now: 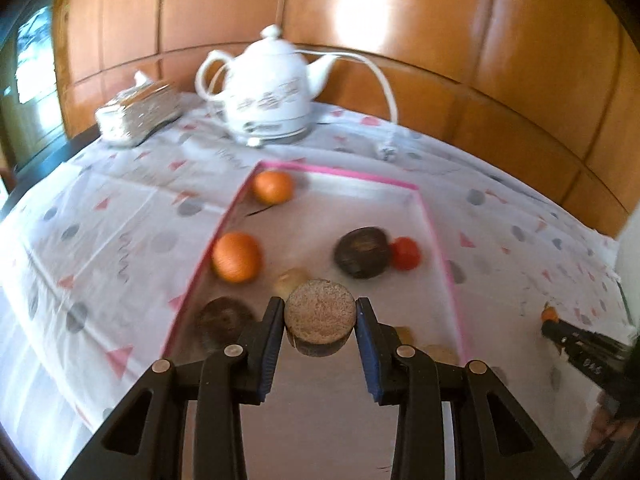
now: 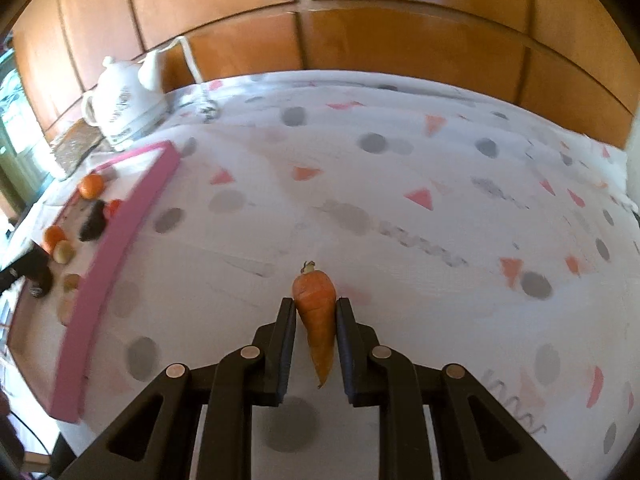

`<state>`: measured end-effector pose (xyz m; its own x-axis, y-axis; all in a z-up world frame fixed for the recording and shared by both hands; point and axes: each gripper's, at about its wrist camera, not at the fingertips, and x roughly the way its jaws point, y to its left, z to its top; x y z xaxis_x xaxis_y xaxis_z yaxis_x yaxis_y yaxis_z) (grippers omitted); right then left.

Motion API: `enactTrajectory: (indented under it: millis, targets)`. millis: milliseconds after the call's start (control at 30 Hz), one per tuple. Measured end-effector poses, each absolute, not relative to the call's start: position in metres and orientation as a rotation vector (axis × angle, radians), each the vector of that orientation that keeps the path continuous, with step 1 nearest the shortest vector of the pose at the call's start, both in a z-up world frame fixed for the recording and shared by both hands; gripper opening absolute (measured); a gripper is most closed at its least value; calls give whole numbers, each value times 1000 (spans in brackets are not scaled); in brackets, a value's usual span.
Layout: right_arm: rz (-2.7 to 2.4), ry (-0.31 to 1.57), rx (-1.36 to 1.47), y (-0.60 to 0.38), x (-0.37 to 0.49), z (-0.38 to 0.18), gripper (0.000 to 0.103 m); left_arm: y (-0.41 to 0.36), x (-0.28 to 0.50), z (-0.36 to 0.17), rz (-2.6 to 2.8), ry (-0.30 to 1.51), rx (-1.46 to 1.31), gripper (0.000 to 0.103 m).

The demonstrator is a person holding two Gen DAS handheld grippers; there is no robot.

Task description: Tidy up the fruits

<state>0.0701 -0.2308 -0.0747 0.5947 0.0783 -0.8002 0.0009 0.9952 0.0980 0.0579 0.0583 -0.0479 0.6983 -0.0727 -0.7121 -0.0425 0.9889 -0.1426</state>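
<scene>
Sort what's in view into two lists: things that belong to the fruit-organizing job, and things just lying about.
Belongs to the job:
- pink-rimmed tray
- two oranges
- red tomato
- dark round fruit
- brown cut-faced piece in the left hand-held gripper
- carrot in the right hand-held gripper

Just lying about:
- white electric teapot
- its cord
- tissue box
- patterned tablecloth

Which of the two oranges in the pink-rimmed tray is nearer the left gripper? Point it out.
The orange against the tray's left rim, nearer the left gripper. The other orange sits in the far corner, towards the teapot.
</scene>
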Motion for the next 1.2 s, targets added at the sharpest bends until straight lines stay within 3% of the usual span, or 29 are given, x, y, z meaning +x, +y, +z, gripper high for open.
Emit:
enactTrajectory:
  millis: [167,300,567,633,800,1200]
  targets:
    - [177,901,46,-185,82,-51,20,71,50,-47,8,774,-178,47]
    - [298,871,2,-142,92,-33,20,77,46,-41,16,760,-194,49]
    - [454,896,-52,-69,114,-29,20,89,34,-33,53,733,-205,62]
    - [474,911,-59,-57,118,-31,25,92,31,-32,62,729,-209,65]
    - [480,913,-53,-45,114,-34,28,96,28,-30,80,725,-214,70]
    - [330,837,-37,-63,77,-27,32,95,16,-21,112,693,-204,100]
